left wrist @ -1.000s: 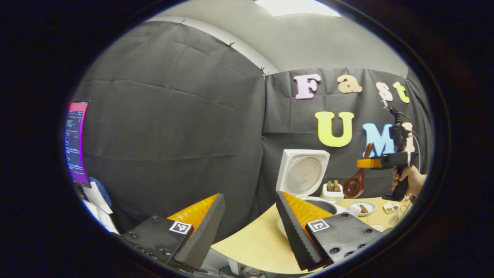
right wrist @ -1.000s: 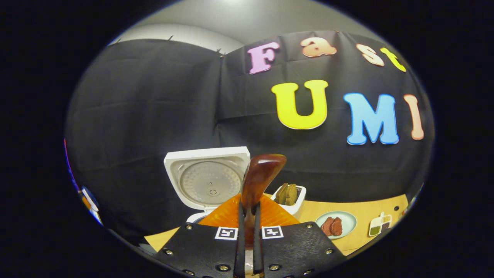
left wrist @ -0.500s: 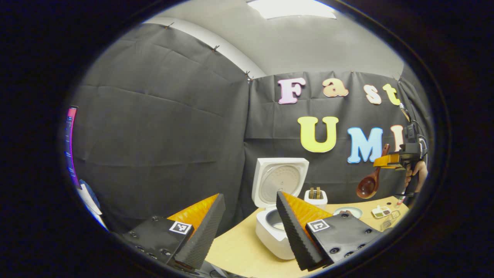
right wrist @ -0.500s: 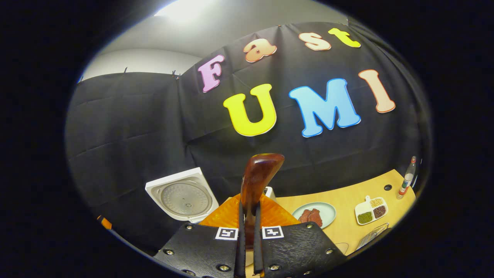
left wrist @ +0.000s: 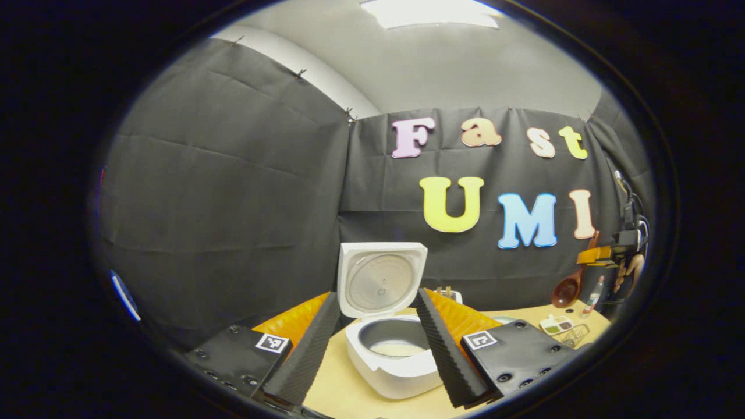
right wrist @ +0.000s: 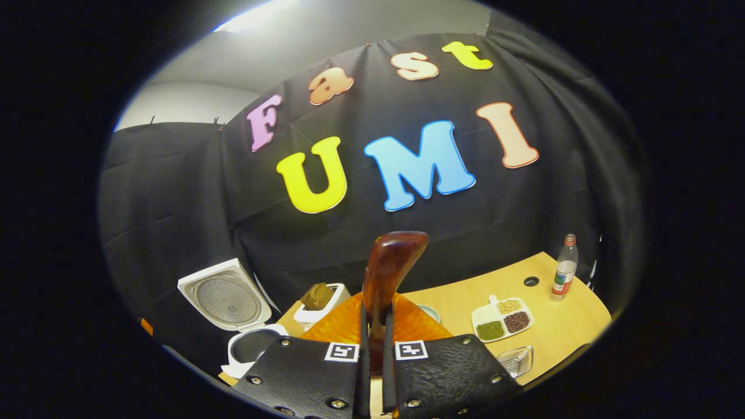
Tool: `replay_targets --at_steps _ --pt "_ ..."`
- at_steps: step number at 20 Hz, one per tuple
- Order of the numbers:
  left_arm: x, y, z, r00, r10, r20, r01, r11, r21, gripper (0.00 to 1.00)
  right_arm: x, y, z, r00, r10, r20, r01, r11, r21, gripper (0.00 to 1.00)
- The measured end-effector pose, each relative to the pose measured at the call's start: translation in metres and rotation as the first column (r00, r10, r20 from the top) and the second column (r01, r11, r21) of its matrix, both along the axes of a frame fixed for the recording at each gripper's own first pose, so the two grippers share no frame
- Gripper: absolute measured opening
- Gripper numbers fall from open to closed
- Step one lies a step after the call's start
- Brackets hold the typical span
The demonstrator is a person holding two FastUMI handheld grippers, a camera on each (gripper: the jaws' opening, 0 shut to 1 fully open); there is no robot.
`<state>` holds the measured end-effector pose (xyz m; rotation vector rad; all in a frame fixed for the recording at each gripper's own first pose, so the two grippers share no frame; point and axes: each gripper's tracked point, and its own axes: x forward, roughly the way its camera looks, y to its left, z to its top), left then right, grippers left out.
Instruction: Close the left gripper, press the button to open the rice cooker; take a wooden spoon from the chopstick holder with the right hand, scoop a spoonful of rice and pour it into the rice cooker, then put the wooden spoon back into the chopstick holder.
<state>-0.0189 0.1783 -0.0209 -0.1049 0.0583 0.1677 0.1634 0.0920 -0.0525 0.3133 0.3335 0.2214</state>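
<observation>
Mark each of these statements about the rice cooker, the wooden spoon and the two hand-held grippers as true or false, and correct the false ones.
1. The rice cooker has its lid closed. False: the lid stands open and upright.
2. The right hand-held gripper is shut on the wooden spoon. True.
3. The left hand-held gripper holds the chopstick holder. False: its fingers are spread apart and hold nothing.
4. The chopstick holder stands on the table beside the rice cooker. True.
5. The divided dish of grains sits inside the rice cooker. False: it rests on the table, near a bottle.
</observation>
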Motion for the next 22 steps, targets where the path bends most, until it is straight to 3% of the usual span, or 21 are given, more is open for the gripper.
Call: replay_targets --at_steps 9,17,22 --pt "0.011 -0.048 0.003 0.999 -0.047 -0.004 0.048 0.999 0.005 0.93 -0.014 -0.106 -0.064 0.985 -0.161 -0.062 0.151 0.979 -0.137 0.09" --pt "0.002 -0.07 0.011 0.999 -0.047 -0.017 0.048 0.998 0.05 0.97 -0.019 -0.152 -0.133 0.967 -0.218 -0.132 0.182 0.953 -0.241 0.08" --pt "-0.007 -0.075 0.017 0.999 -0.029 -0.024 0.031 0.996 0.08 0.89 -0.022 -0.159 -0.17 0.955 -0.222 -0.199 0.18 0.961 -0.208 0.08"
